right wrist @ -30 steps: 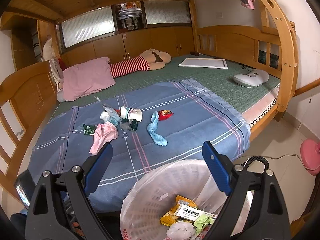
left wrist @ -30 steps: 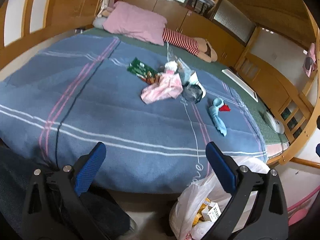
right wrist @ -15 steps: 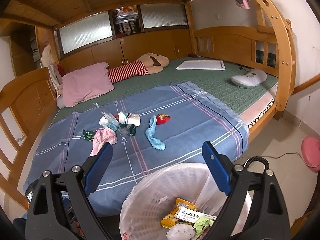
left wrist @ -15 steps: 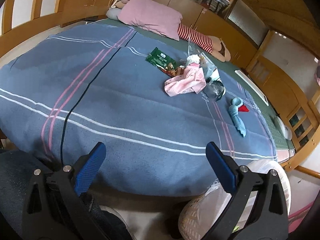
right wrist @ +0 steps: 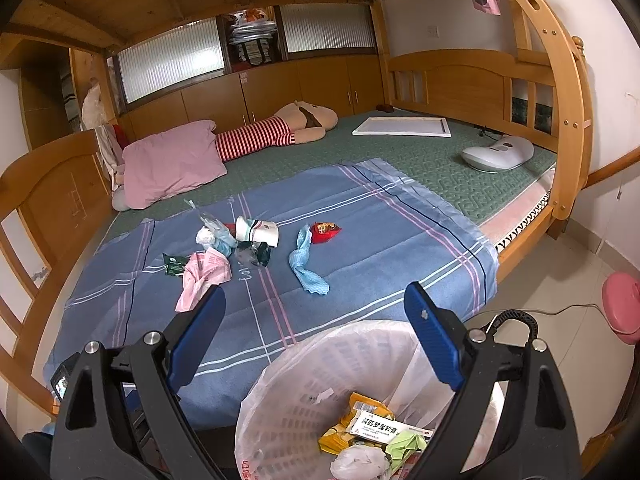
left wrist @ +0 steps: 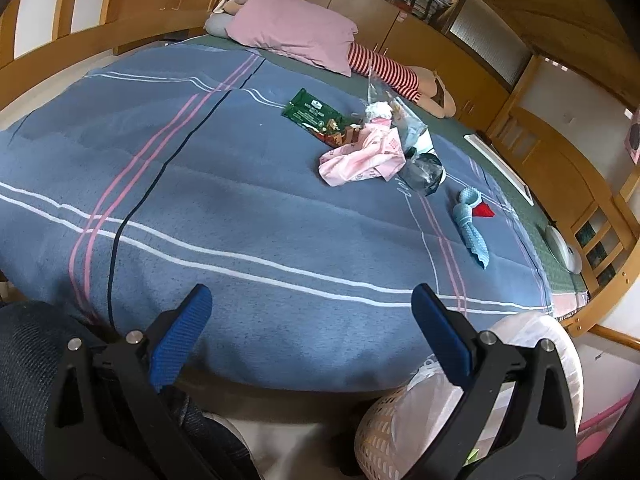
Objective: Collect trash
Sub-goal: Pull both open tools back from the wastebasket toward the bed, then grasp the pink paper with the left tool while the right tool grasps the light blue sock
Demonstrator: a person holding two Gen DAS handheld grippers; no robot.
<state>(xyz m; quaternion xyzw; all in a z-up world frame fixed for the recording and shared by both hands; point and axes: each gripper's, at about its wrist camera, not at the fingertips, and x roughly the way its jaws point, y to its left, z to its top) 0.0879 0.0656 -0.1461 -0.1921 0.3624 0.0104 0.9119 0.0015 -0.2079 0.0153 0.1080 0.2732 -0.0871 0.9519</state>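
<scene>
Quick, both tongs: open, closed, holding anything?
Left tongs: open, holding nothing.
Right tongs: open, holding nothing, above the trash basket.

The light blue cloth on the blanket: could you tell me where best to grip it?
Grip the light blue cloth at its narrow twisted middle, from above, fingers across its length. It lies flat and apart from the red wrapper.

Trash pile [right wrist: 224, 248] mid-blanket [right wrist: 360, 216] on the bed — cloth [right wrist: 308, 266] and wrapper [right wrist: 325, 231] right of it; bin [right wrist: 320, 364] near, on the floor; pillow [right wrist: 172, 162] far left.
</scene>
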